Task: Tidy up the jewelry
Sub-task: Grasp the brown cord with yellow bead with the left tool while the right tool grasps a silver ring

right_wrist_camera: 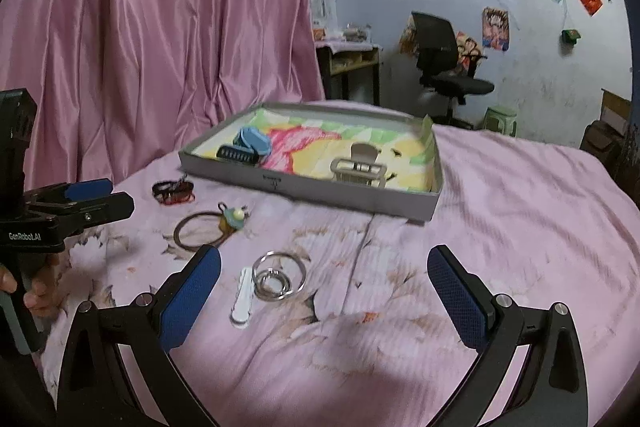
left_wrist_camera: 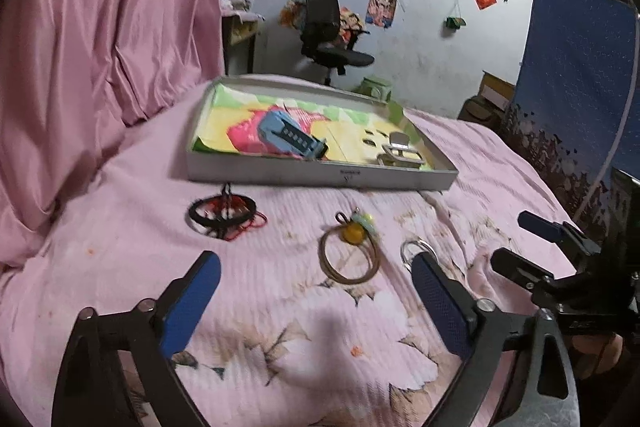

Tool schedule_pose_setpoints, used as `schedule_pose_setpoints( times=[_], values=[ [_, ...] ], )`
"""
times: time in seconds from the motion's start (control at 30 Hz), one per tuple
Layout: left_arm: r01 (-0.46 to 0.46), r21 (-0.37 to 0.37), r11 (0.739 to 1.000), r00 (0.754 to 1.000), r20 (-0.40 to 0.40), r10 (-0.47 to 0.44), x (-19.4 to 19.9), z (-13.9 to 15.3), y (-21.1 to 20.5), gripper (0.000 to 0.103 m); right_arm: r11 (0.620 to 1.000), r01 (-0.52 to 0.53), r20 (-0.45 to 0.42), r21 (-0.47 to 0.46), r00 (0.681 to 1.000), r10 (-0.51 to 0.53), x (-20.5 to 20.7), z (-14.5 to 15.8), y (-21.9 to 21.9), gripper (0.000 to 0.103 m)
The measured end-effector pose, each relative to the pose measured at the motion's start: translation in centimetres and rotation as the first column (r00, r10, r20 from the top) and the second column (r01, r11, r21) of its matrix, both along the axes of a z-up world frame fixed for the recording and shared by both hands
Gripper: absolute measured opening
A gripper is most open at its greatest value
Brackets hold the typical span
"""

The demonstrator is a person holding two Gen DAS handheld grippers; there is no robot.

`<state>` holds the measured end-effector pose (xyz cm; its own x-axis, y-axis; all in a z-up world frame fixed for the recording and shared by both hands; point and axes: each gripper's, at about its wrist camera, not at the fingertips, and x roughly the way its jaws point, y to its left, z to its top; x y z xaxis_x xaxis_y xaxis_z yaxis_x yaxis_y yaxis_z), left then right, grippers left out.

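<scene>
Rings [right_wrist_camera: 278,277] lie on bedspread [right_wrist_camera: 500,195] just ahead of right gripper [right_wrist_camera: 324,277], jaws wide, nothing btwn. Hair tie [left_wrist_camera: 348,259] sits ahead of left gripper [left_wrist_camera: 316,279], also spread, empty. Tray [right_wrist_camera: 360,193] farther back w/ clips inside.

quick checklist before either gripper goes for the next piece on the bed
1. Left gripper open, nothing between the jaws: ok.
2. Right gripper open and empty: ok.
3. Silver rings lie flat, unobstructed, ahead of the right gripper: ok.
4. Brown band clear of the black bracelet: ok.
5. Tray has bare floor left between the blue clip and grey clip: ok.
6. White clip clear of the rings: cannot tell, they lie very close.
</scene>
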<state>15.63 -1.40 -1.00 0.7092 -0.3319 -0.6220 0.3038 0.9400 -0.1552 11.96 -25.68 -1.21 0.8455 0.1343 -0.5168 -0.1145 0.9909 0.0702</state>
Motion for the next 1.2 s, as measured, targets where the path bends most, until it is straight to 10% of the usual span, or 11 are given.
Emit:
schedule_pose_setpoints(
  times=[0.4,0.83,1.2],
  values=[
    [0.046,-0.047,0.998,0.99,-0.13,-0.052,2.3,-1.9,-0.7,0.062,1.0,-0.003,-0.116,0.0,0.993,0.003,1.6,-2.2,0.2,0.1],
    [0.027,-0.134,0.991,0.978,-0.202,-0.054,4.5,-2.8,-0.5,0.031,0.998,-0.069,-0.203,0.006,0.977,0.069,3.9,-3.5,1.6,0.049],
    [0.019,-0.146,0.989,0.968,-0.246,-0.055,5.5,-3.8,-0.8,0.009,0.997,-0.078,-0.292,0.022,0.953,0.081,7.1,-5.0,2.6,0.028]
  ],
)
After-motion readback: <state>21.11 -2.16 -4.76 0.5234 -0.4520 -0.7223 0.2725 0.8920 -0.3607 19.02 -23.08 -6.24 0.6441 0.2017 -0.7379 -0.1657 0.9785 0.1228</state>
